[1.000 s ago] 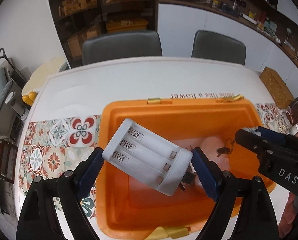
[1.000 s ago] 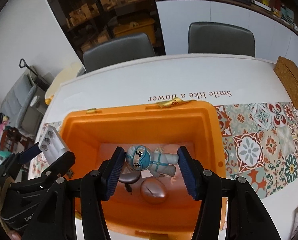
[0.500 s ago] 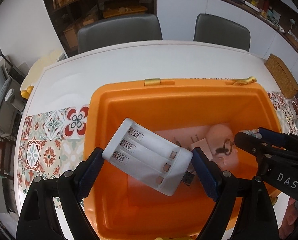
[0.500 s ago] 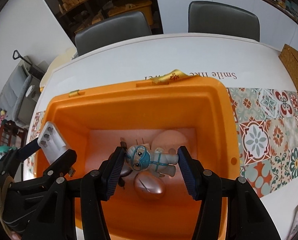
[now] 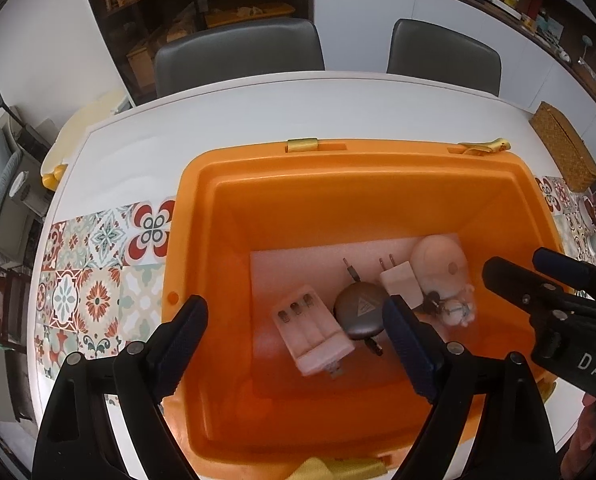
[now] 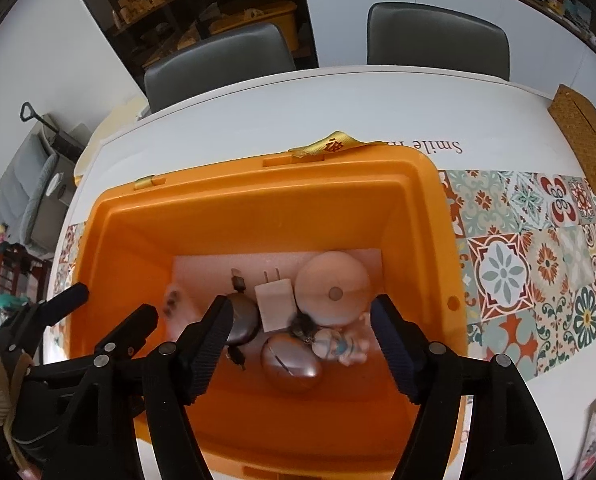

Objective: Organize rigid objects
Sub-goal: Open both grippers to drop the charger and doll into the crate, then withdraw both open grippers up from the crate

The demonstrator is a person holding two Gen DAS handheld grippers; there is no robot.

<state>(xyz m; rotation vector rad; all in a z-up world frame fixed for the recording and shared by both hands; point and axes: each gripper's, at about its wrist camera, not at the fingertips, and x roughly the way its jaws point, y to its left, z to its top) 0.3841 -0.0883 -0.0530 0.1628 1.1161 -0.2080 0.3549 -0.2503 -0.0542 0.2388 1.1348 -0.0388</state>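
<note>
1. White rectangular table point(image 5: 226, 112) with a patterned tile runner point(image 6: 509, 264); printed lettering on the top shows in the right wrist view only.

2. Deep orange plastic bin point(image 5: 377, 184) on the table, pale foam liner on its floor. All the rigid items in view lie inside it, so the sorting looks well advanced; nothing loose shows on the table near it.

3. Left gripper point(image 5: 296, 346), black frame with blue pads: jaws wide, nothing between them, poised above the bin.

4. Right gripper point(image 6: 301, 346), same build: jaws opening, pads clear of everything.

5. Pale pink domed round object point(image 6: 331, 288), far right of the bin floor.

6. White three-slot battery charger point(image 5: 311, 334), on the bin floor at left; sharp in the left wrist view, a blur in the right.

7. Metallic egg-shaped item point(image 6: 292, 362), seen in the right wrist view only.

8. Dark grey round cable reel point(image 5: 357, 312).

9. White two-pin plug adapter point(image 6: 274, 306).

10. Small blue-and-white figurine point(image 6: 337, 346), on the bin floor below the right gripper, blurred.
</note>
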